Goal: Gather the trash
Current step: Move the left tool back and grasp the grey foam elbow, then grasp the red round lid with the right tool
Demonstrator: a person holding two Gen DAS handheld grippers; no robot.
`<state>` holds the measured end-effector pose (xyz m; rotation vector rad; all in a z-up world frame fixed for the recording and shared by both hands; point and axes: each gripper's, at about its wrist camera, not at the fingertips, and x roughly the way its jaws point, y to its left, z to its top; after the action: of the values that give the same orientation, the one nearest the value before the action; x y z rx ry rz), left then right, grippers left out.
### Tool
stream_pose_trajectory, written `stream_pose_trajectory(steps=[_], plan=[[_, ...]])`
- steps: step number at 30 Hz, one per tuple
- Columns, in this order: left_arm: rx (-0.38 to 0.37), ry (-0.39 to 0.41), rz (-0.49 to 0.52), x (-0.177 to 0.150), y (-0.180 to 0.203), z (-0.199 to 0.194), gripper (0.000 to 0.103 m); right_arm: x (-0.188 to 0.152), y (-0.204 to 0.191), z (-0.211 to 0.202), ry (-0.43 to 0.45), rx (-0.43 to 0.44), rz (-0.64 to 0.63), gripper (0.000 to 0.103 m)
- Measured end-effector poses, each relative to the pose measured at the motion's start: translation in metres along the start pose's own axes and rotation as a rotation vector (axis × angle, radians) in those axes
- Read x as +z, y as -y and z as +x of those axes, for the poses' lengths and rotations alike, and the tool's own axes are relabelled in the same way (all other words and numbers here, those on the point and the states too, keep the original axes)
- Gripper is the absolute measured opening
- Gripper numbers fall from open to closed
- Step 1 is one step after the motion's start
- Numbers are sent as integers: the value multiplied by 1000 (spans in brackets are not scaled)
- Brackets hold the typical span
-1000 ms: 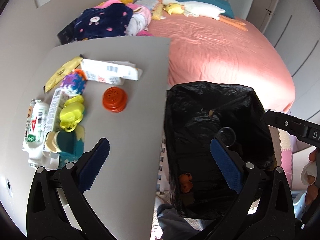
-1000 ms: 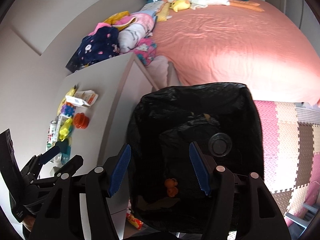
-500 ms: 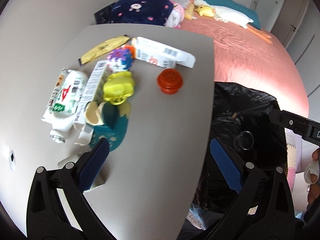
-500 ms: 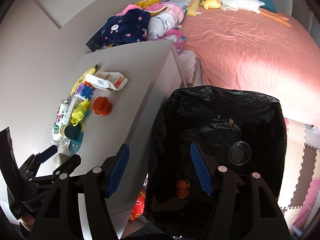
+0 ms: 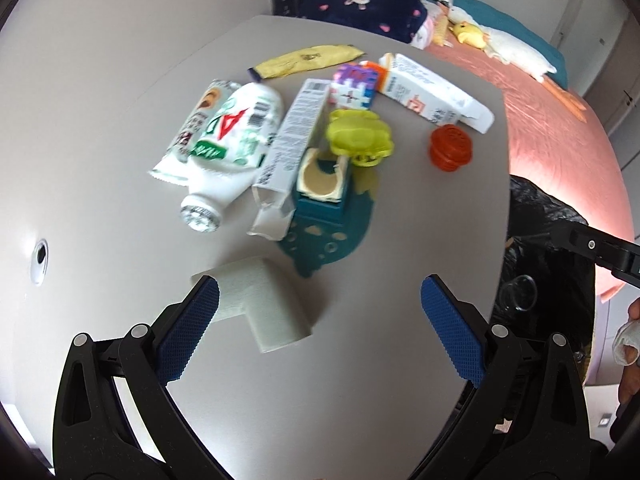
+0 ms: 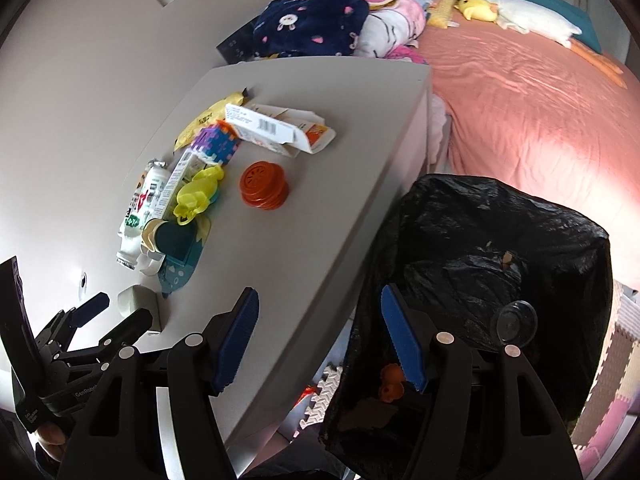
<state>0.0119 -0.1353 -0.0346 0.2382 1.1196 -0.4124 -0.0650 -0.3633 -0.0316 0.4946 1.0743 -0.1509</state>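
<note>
On the grey table (image 5: 380, 360) lies a heap of trash and toys: a white plastic bottle (image 5: 228, 140), a long white carton (image 5: 292, 140), a milk carton (image 5: 436, 96), a yellow wrapper (image 5: 308, 60), a red lid (image 5: 450, 152) and a pale foam corner piece (image 5: 264, 308). My left gripper (image 5: 320, 328) is open and empty, with the foam piece just inside its left finger. My right gripper (image 6: 320, 336) is open and empty over the table's edge, beside the black trash bag (image 6: 500, 280). The bag holds a clear cup (image 6: 514, 322) and an orange scrap (image 6: 390, 382).
A yellow toy (image 5: 360, 136), a purple block (image 5: 354, 86) and a teal toy (image 5: 328, 216) lie among the trash. A pink bed (image 6: 520, 100) with plush toys and a clothes pile (image 6: 320, 24) lies behind. Foam floor mats (image 6: 616, 400) show at the right.
My left gripper has swung left from over the bag to over the table, and the foam piece has come into view. My right gripper has also shifted left toward the table's edge.
</note>
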Motion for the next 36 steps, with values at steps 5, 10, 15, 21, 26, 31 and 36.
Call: stream_pose_trajectory(steps=[5, 10, 15, 21, 26, 31, 36], plan=[[13, -13, -42, -3, -22, 6, 98, 3, -13, 9, -16, 3, -21, 65], [21, -23, -62, -5, -40, 16, 98, 6, -24, 17, -25, 1, -37, 65], [23, -49, -80, -7, -49, 30, 98, 11, -30, 24, -34, -5, -49, 65], [-42, -56, -97, -6, -55, 39, 75, 20, -39, 36, -45, -17, -66, 65], [-6, -18, -64, -3, -53, 33, 69, 29, -43, 48, -55, -19, -75, 65], [-1, -4, -108, 2, -69, 25, 68, 42, -47, 62, -64, -16, -83, 65], [16, 0, -131, 11, -77, 23, 68, 54, -51, 76, -69, -19, -102, 65]])
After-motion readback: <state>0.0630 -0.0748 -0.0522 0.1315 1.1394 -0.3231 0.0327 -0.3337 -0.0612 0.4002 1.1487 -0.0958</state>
